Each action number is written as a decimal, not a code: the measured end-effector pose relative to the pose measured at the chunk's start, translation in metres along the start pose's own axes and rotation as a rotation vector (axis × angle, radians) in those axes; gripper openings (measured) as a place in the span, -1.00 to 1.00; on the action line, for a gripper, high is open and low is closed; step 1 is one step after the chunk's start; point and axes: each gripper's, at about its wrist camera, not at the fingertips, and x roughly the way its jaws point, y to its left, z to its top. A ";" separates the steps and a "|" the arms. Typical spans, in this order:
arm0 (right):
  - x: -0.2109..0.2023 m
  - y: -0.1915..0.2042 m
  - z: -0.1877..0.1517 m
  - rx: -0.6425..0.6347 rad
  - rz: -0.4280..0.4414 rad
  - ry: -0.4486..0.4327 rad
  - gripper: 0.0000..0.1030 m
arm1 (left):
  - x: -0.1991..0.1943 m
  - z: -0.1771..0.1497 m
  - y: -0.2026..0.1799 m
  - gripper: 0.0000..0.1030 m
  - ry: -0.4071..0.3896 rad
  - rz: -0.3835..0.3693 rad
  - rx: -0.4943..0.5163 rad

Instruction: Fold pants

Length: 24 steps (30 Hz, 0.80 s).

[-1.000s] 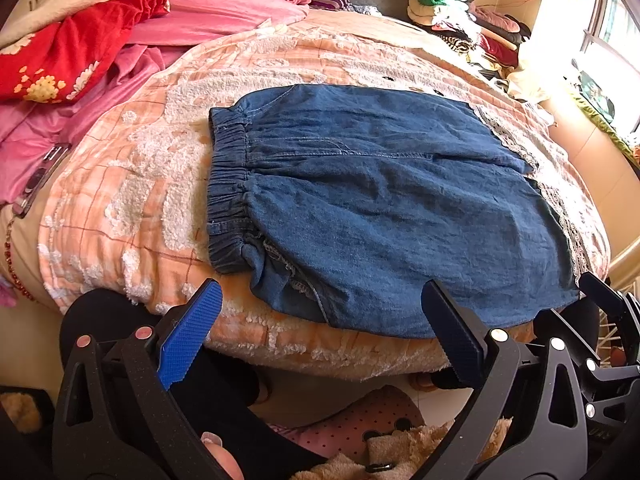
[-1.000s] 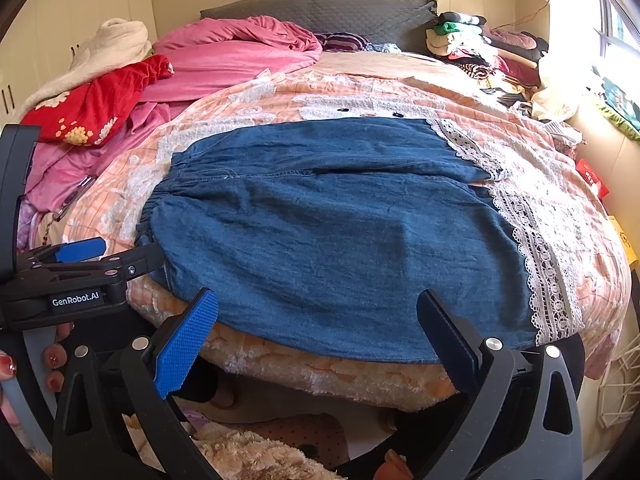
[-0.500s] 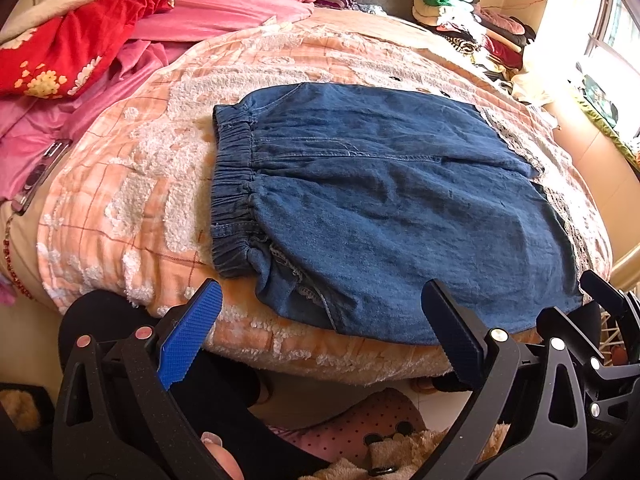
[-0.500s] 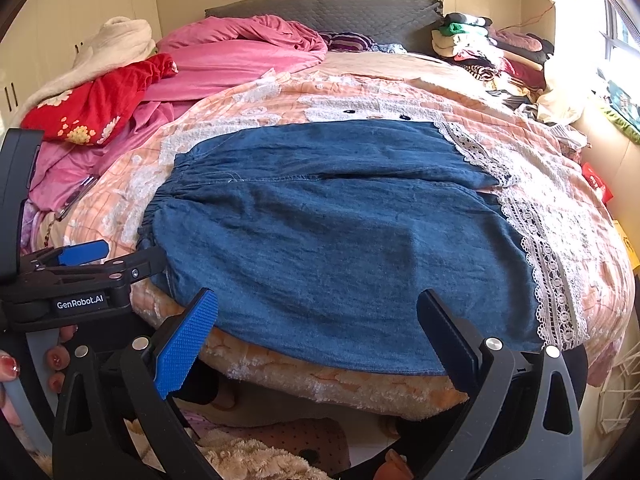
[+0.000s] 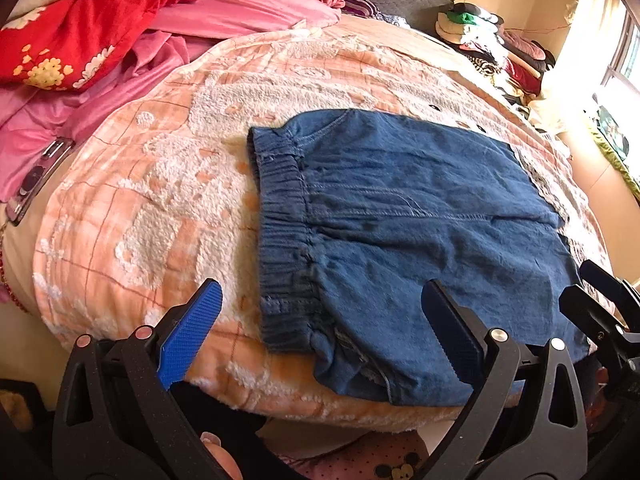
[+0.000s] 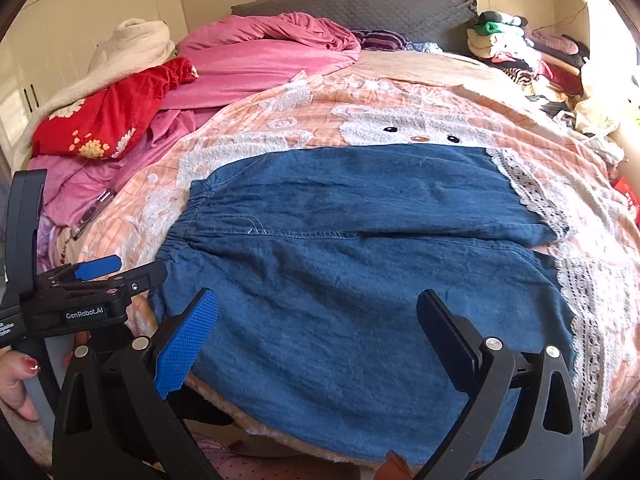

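Note:
Blue denim pants [image 5: 420, 232] lie flat on a peach plush blanket [image 5: 160, 184], elastic waistband [image 5: 284, 248] to the left, lace-trimmed leg ends [image 6: 580, 292] to the right. They fill the right wrist view [image 6: 360, 272]. My left gripper [image 5: 320, 332] is open and empty, just above the near waistband corner at the bed's front edge. My right gripper [image 6: 316, 340] is open and empty over the near edge of the pants, right of the left one, which shows at the left of the right wrist view [image 6: 100, 276].
A red flowered cloth [image 6: 104, 120] and pink bedding [image 6: 260, 64] lie at the back left. A phone-like object [image 5: 40, 176] lies at the blanket's left edge. Piled clothes [image 6: 520, 48] sit at the back right by the headboard [image 6: 360, 4].
Both grippers have moved forward and closer over the near edge of the pants. The pants have not moved. Both stay open.

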 end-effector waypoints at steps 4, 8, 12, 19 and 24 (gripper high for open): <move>0.023 -0.005 0.025 -0.032 0.014 0.018 0.92 | 0.012 0.024 0.017 0.83 -0.011 0.022 -0.010; 0.047 -0.009 0.051 -0.077 0.013 0.026 0.92 | 0.032 0.051 0.030 0.83 0.006 0.054 -0.002; 0.068 -0.013 0.076 -0.119 0.023 0.026 0.92 | 0.049 0.077 0.043 0.83 0.003 0.024 -0.009; 0.113 -0.019 0.113 -0.173 0.074 0.061 0.92 | 0.099 0.109 0.052 0.83 0.053 -0.004 0.021; 0.154 -0.021 0.142 -0.245 0.093 0.091 0.92 | 0.133 0.117 0.058 0.74 0.104 -0.033 0.004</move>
